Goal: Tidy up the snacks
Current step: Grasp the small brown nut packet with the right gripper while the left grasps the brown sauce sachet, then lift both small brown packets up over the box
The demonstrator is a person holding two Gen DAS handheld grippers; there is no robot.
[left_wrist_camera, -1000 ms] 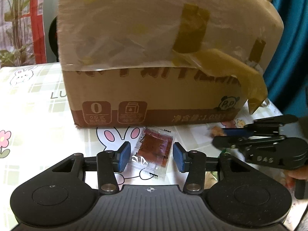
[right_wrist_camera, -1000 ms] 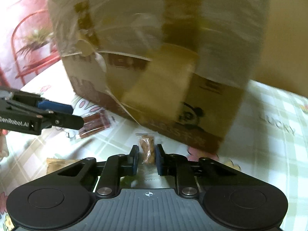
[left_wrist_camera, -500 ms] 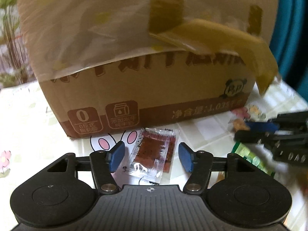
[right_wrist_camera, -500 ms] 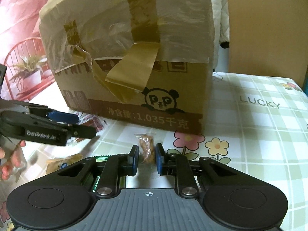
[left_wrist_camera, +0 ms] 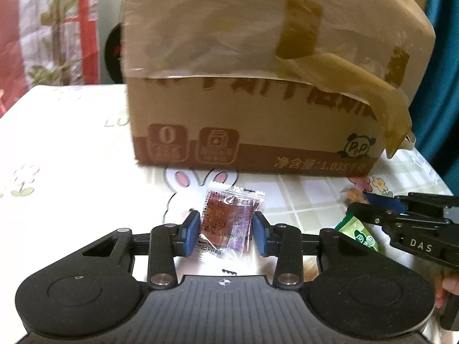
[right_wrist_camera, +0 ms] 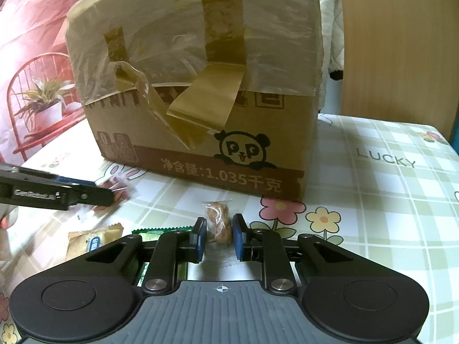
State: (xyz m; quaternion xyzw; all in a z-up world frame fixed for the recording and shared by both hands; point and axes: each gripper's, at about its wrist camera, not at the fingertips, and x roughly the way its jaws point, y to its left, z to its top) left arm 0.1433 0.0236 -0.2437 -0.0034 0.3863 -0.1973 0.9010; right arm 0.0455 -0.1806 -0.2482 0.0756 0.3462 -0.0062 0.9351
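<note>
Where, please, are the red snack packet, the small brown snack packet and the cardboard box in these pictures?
red snack packet [left_wrist_camera: 226, 223]: left wrist view, on its dark red centre.
small brown snack packet [right_wrist_camera: 219, 220]: right wrist view, on its brown contents.
cardboard box [right_wrist_camera: 229, 154]: right wrist view, on its front wall near the panda.

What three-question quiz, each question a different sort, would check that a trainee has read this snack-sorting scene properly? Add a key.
1. True or false: the right gripper is shut on a brown snack packet.
2. Which animal is printed on the cardboard box? A rabbit, B panda, C cat.
3. Fill in: the word printed on the tablecloth to the right of the box is ____.

Key: 1 true; 2 B; 3 LUCKY.
</note>
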